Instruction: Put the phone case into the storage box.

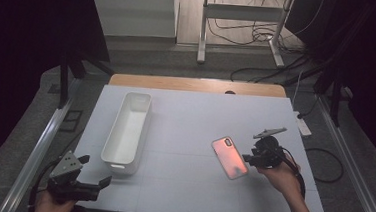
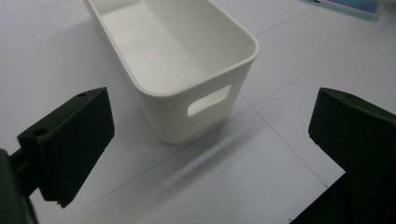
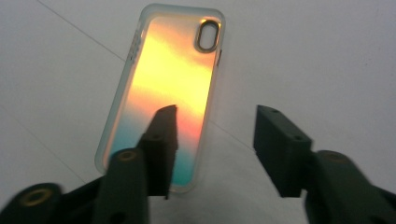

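Your right hand-held gripper (image 3: 215, 140) stands open, empty, over the phone case's (image 3: 163, 93) lower edge at frame centre on the table (image 1: 184, 136). Straddle the edge squarely, then close. Left hand-held gripper (image 2: 205, 154): open.

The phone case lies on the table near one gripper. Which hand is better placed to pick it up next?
Right. The right gripper is open just over the near end of the phone case. The left gripper is open far from it, in front of the white bin.
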Available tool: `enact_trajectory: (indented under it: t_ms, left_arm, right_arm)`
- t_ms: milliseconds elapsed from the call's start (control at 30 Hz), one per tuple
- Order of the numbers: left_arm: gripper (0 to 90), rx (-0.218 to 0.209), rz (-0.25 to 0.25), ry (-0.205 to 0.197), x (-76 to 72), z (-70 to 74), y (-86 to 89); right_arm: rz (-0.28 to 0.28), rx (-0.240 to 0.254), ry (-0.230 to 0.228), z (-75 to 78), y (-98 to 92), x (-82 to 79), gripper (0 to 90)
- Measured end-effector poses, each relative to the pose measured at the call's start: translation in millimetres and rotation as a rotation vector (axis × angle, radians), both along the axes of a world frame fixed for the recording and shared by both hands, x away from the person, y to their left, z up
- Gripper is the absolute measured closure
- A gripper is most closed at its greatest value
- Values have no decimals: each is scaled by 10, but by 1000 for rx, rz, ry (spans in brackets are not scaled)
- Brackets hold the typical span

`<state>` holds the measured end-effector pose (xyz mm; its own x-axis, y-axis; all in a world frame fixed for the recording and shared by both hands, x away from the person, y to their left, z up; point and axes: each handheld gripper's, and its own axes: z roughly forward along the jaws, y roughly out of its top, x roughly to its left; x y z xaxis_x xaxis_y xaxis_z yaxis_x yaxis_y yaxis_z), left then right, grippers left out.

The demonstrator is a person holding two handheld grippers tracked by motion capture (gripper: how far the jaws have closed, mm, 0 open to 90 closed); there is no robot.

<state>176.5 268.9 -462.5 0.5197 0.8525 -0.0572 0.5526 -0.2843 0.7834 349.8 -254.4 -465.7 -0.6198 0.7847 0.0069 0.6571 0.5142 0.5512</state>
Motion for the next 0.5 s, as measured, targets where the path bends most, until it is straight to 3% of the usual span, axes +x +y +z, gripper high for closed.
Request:
enact_trajectory:
  t_ms: [167,500]
  left_arm:
    - [13,-3,0,0,1,-1,5]
    - [13,-1,-2,0,3,-1,2]
  right_arm:
    - [13,23,-8,18,41,-3,246]
    - [6,50,-24,31,85,-2,0]
